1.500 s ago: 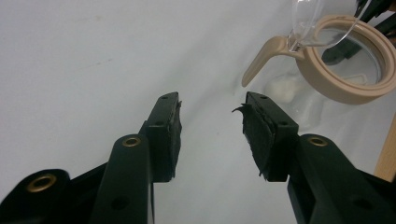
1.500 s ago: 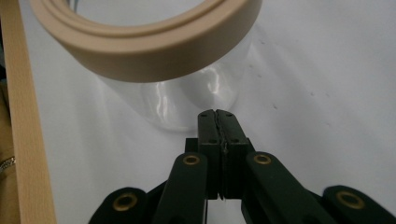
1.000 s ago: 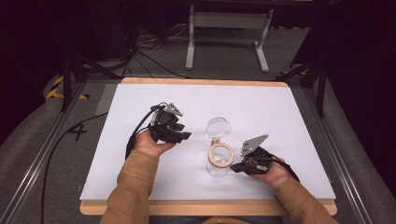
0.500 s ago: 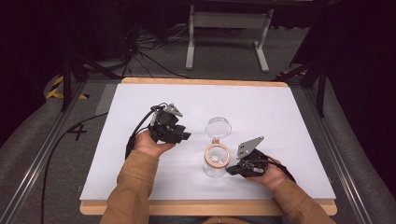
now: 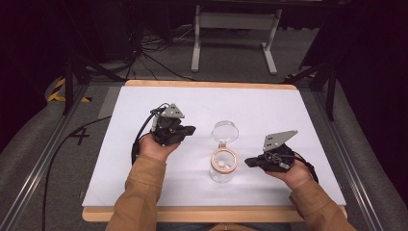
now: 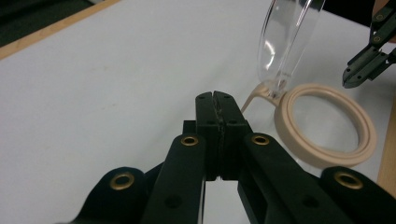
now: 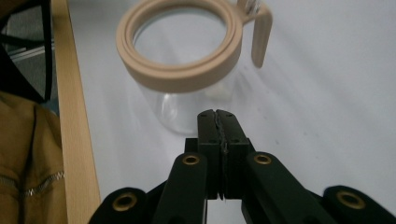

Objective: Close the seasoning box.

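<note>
A clear glass jar (image 5: 223,168) with a beige rubber ring (image 7: 180,44) at its mouth stands near the middle of the white table (image 5: 144,187). Its clear lid (image 5: 225,131) is swung open on the far side, still joined to the ring (image 6: 327,126); the lid (image 6: 287,35) stands upright. My left gripper (image 5: 191,130) is shut and empty, hovering left of the lid. My right gripper (image 5: 248,162) is shut and empty, right of the jar (image 7: 187,105), tips a short way from its glass wall. The right gripper's tips (image 6: 357,74) appear beyond the ring.
The table's wooden front edge (image 5: 216,214) runs close behind the jar on the person's side. A metal stand (image 5: 233,21) and cables (image 5: 154,45) lie on the floor beyond the far edge. Brown sleeves (image 5: 139,192) come in from the bottom.
My right gripper has drawn back to the right, away from the jar's rim. The left gripper has barely moved.
</note>
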{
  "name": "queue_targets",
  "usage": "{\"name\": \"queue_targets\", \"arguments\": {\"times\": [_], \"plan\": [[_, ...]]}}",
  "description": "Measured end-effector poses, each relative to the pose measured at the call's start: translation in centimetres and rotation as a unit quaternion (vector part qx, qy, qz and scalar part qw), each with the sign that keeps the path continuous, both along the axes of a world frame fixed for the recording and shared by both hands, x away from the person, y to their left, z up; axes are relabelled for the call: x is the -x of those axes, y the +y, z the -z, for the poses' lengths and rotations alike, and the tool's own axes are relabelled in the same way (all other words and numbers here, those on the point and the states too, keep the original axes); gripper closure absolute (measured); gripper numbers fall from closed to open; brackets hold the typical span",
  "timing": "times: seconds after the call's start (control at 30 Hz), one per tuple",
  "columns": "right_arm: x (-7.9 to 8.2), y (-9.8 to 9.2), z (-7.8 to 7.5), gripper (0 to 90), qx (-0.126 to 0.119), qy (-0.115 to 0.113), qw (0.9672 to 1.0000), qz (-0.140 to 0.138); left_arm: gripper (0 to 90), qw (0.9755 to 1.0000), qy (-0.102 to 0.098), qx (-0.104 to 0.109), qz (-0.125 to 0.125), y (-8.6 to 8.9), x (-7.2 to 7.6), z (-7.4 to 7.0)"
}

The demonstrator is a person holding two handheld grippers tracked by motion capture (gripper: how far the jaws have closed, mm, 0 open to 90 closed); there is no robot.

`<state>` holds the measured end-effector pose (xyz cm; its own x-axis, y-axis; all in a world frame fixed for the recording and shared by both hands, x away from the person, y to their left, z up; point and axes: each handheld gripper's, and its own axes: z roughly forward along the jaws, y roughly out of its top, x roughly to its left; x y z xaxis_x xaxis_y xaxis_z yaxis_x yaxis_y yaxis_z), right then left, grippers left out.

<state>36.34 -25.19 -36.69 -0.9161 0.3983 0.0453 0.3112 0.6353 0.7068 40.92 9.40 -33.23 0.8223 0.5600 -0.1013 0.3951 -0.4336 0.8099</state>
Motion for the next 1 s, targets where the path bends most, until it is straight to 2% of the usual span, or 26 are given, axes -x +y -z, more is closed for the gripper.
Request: {"name": "queue_targets", "arguments": {"times": [0.03, 0.1, 0.2, 0.23, 0.27, 0.37, 0.53, 0.67, 0.87, 1.0], "plan": [[0.1, 0.0, -0.3, 89.4, -0.011, -0.004, 0.9999, 0.005, 89.6, 0.9999, -0.002, 0.012, -0.001, -0.3, 0.0, 0.1], [0.3, 0.1, -0.8, 89.4, -0.030, -0.014, 0.9994, 0.010, 89.6, 0.9998, -0.004, 0.019, 0.002, -0.6, -0.1, 0.2], [0.5, 0.2, -1.3, 89.5, -0.063, -0.025, 0.9976, 0.016, 89.5, 0.9989, 0.001, 0.047, -0.002, -1.1, -0.2, 0.5], [0.6, 0.3, -1.4, 89.5, -0.073, -0.027, 0.9968, 0.019, 89.5, 0.9984, 0.004, 0.056, 0.004, -1.2, -0.4, 0.6], [0.6, 0.4, -1.5, 89.5, -0.081, -0.027, 0.9961, 0.020, 89.4, 0.9972, 0.011, 0.074, 0.001, -1.6, -0.5, 0.9], [0.6, 0.8, -1.5, 89.5, -0.092, -0.030, 0.9950, 0.023, 88.8, 0.9963, 0.006, 0.086, 0.005, -2.0, -0.6, 1.1], [0.6, 1.5, -1.5, 89.5, -0.102, -0.026, 0.9942, 0.023, 88.5, 0.9961, 0.000, 0.088, 0.009, -2.7, -0.7, 1.3], [0.4, 2.1, -1.5, 89.5, -0.112, -0.024, 0.9932, 0.023, 87.6, 0.9964, 0.007, 0.082, 0.019, -3.2, -0.8, 1.6], [0.2, 2.8, -1.4, 89.4, -0.120, -0.028, 0.9919, 0.032, 86.1, 0.9950, 0.002, 0.094, 0.034, -3.3, -0.8, 1.6], [0.1, 2.7, -1.4, 89.4, -0.125, -0.024, 0.9912, 0.035, 86.3, 0.9953, 0.004, 0.087, 0.042, -3.4, -0.6, 1.4]]}}
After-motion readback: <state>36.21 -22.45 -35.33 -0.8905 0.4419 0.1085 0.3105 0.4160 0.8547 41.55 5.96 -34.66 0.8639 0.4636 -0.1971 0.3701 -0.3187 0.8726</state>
